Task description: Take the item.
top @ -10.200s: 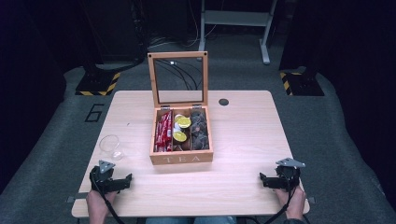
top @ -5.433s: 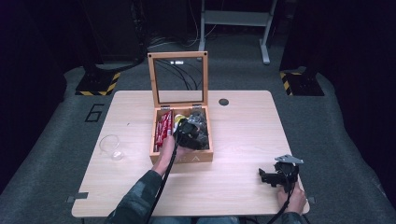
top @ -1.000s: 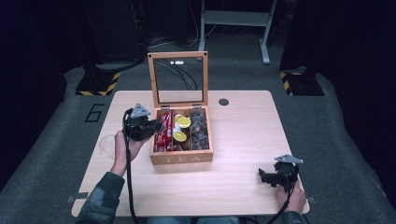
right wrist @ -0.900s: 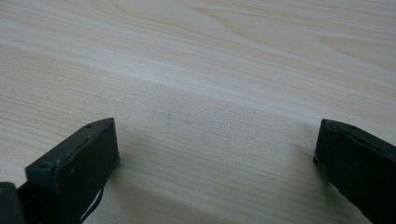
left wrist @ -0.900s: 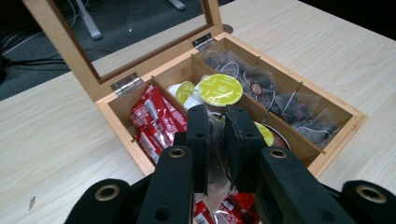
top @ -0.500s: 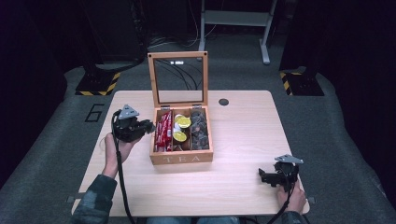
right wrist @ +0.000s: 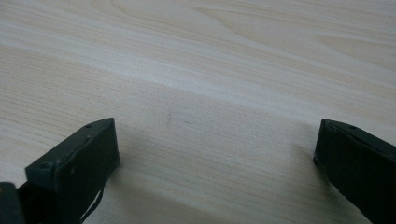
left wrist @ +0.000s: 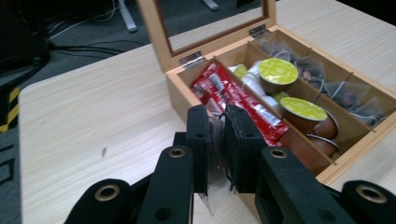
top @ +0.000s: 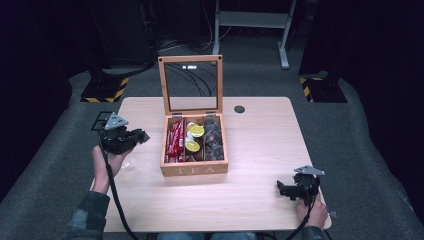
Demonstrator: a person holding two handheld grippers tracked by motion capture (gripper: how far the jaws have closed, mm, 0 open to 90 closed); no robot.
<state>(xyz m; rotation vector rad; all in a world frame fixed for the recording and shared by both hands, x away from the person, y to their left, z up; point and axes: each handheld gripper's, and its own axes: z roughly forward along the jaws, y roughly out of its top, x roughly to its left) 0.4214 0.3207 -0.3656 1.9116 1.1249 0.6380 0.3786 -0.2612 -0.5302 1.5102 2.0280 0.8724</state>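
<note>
An open wooden tea box (top: 194,169) stands mid-table, its glass lid (top: 190,85) upright. Inside lie red sachets (top: 175,140), yellow-topped capsules (top: 196,131) and dark tea bags (top: 214,140). My left gripper (top: 142,136) hovers left of the box, above a clear glass (top: 126,165) that the hand partly hides. In the left gripper view the left gripper (left wrist: 215,116) is shut on a clear tea bag (left wrist: 215,158), with the box (left wrist: 187,98) just beyond. My right gripper (top: 282,189) rests open at the table's front right, with bare wood between its jaws (right wrist: 215,140).
A small black round disc (top: 239,109) sits in the tabletop behind the box on the right. The wooden table (top: 260,150) is ringed by dark floor. Hazard-striped feet (top: 105,92) and a metal stand (top: 250,20) are beyond its far edge.
My left gripper has moved left, away from the box and over the table's left side, still closed on the tea bag. The right gripper has stayed put.
</note>
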